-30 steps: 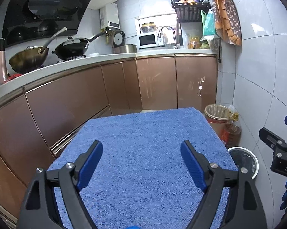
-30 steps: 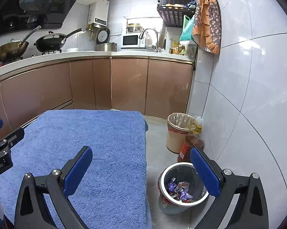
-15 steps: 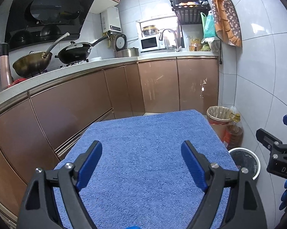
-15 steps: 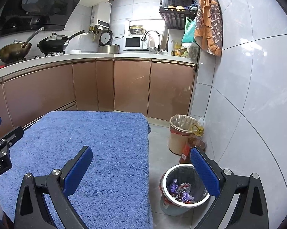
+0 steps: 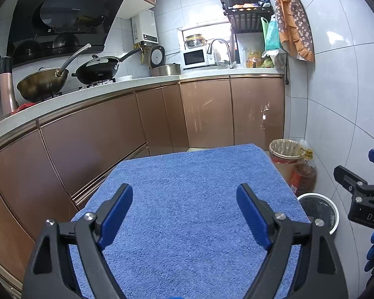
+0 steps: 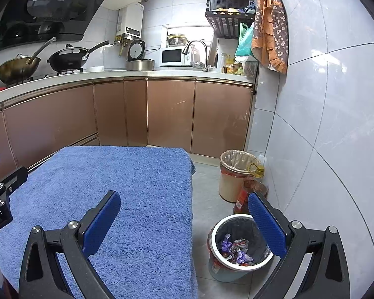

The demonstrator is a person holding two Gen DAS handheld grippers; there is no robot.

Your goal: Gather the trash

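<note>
Kitchen: blue towel [image 6: 127, 199] covered the table, nothing left on it.
Trash: wrappers [image 6: 234, 248] already down in the bin [image 6: 213, 236], off the table's right edge.
Left gripper [image 5: 184, 211]: spread wide, empty.
Right gripper [image 6: 184, 221]: also wide, empty, probably done.

A home kitchen: woks [image 5: 94, 69] on stove, range hood [image 5: 62, 17], microwave [image 6: 172, 57], sink tap [image 6: 195, 49].
</note>
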